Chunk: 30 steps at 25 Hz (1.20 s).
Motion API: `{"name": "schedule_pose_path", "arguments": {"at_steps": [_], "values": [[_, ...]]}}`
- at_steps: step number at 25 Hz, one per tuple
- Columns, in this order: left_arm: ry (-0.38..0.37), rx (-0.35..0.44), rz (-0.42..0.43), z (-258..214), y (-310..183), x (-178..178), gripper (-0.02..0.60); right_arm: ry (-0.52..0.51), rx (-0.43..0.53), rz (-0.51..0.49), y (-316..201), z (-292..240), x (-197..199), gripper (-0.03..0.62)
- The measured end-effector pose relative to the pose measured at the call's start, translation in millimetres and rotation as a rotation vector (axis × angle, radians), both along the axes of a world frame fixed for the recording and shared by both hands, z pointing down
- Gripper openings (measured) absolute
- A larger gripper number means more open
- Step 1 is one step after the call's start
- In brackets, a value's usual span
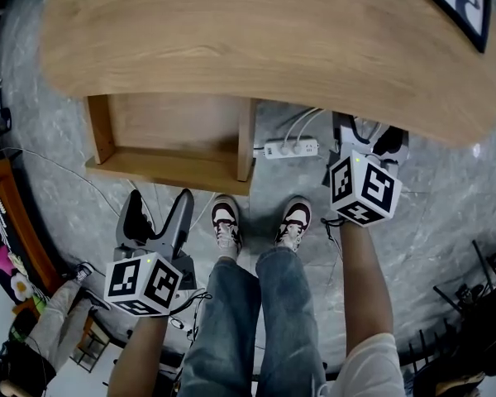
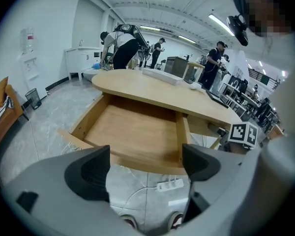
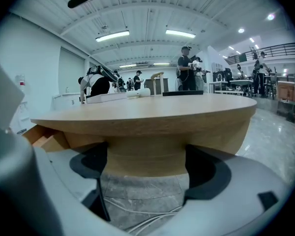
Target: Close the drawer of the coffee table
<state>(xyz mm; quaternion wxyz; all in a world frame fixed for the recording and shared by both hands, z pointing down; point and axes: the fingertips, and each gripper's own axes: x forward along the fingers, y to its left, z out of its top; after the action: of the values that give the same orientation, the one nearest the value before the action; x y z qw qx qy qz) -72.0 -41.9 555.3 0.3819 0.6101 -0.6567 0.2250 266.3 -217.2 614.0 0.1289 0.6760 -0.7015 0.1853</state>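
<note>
The oval wooden coffee table [image 1: 264,31] fills the top of the head view. Its drawer [image 1: 172,143] stands pulled out toward me at the left, and it is empty. My left gripper [image 1: 157,215] hangs open a short way in front of the drawer's front panel, touching nothing. In the left gripper view the drawer [image 2: 137,132] lies beyond the open left gripper [image 2: 145,168]. My right gripper [image 1: 370,137] is open near the table's edge to the right of the drawer. In the right gripper view the open right gripper [image 3: 147,168] faces the table's base [image 3: 147,154].
A white power strip [image 1: 291,148] with cables lies on the marble floor right of the drawer. My shoes [image 1: 225,222] stand just before it. A framed picture [image 1: 461,2] sits on the table's far right. An orange seat [image 1: 16,222] is at the left. People stand far off.
</note>
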Motion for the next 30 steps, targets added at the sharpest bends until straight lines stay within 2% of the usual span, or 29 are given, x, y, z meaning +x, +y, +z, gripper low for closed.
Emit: {"name": "schedule_pose_path", "arguments": {"at_steps": [8, 15, 17, 24, 27, 30], "values": [[0.000, 0.012, -0.016, 0, 4, -5, 0.456, -0.003, 0.011, -0.018, 1, 0, 2, 0.489], [0.019, 0.028, -0.019, -6, 7, -6, 0.456, 0.041, 0.007, -0.054, 20, -9, 5, 0.474], [0.024, 0.032, -0.010, -10, 8, -5, 0.456, 0.036, -0.001, -0.054, 32, -16, 5, 0.431], [0.039, 0.073, 0.016, -27, 4, -10, 0.456, -0.033, 0.045, -0.028, 70, -60, -7, 0.159], [0.043, 0.090, 0.017, -36, 8, -15, 0.456, -0.092, 0.047, -0.029, 87, -76, -18, 0.087], [0.049, 0.115, 0.022, -44, 9, -18, 0.456, -0.106, 0.050, -0.025, 100, -90, -25, 0.012]]}}
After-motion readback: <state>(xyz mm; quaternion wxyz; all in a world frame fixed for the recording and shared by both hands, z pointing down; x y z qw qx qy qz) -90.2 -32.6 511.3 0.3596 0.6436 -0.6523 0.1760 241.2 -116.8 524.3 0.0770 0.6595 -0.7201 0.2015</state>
